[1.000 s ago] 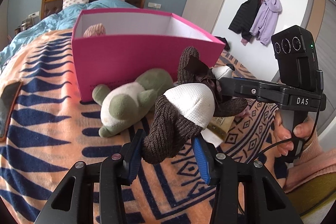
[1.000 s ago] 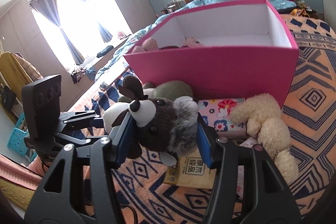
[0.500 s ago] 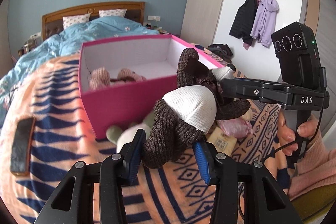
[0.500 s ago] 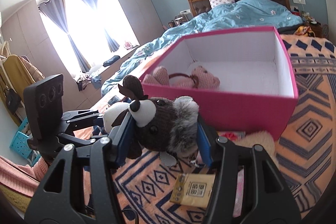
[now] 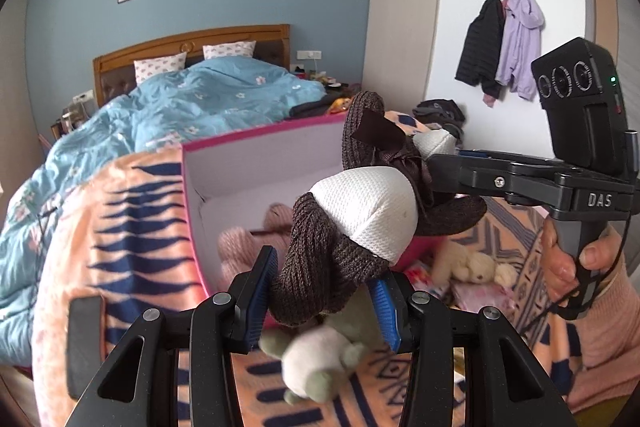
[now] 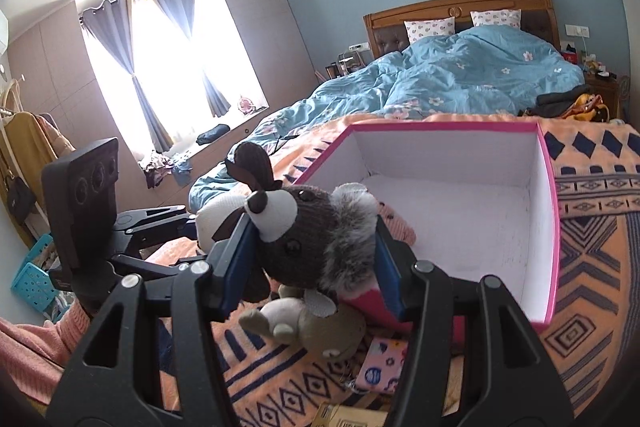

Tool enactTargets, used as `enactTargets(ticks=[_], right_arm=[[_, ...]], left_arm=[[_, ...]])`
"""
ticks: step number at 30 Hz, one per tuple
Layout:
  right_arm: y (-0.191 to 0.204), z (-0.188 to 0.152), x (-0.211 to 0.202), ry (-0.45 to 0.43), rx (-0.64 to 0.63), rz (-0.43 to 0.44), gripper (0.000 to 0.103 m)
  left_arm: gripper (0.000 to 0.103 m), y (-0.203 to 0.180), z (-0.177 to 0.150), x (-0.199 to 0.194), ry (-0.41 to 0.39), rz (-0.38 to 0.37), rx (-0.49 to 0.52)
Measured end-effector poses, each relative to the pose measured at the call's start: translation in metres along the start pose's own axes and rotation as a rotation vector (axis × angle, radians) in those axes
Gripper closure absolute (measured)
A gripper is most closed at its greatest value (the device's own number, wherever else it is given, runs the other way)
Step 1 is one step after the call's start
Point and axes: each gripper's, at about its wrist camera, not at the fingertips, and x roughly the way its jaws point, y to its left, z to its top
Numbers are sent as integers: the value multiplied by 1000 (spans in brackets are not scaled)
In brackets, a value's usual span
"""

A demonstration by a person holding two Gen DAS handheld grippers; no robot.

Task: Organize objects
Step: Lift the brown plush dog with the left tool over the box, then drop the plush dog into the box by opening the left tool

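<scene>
A brown knitted plush animal (image 5: 352,215) with a white belly hangs in the air between both grippers. My left gripper (image 5: 324,297) is shut on its brown leg. My right gripper (image 6: 312,259) is shut on its head (image 6: 308,231), which has a grey furry patch. The toy sits just above the near rim of an open pink box (image 6: 548,227) with a white inside. A pink plush (image 5: 240,247) lies in the box (image 5: 192,195), partly hidden by the toy. A green and white plush (image 5: 320,351) lies on the blanket below the grippers.
On the orange and navy patterned blanket (image 6: 592,291) lie a cream plush (image 5: 472,263), a flowered pink pouch (image 6: 380,367) and a tan packet (image 6: 344,417). A dark phone (image 5: 84,343) lies at the left. A blue duvet (image 6: 460,79) covers the bed behind. A hand (image 5: 576,259) grips the right handle.
Both grippers have risen with the brown plush, from in front of the pink box's wall to above its rim. The box's inside and the pink plush in it now show.
</scene>
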Motion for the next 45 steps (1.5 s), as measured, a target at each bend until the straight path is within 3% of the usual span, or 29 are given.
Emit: enactTargets(ticks=[19,37,41,45], right_arm=[[-41,40,59,51,84,-18,46],[-79,61,119,161,148,-126,46],[-83,65,125,173,166,-176,46],[-84,62,124,180,180,-172,46]], left_arm=[[59,14,36,59,76,76,47],[60,43,59,121,205,150,5],[60,51,61,140,262,195,-25],[60,61,59,145,288,211,-71]])
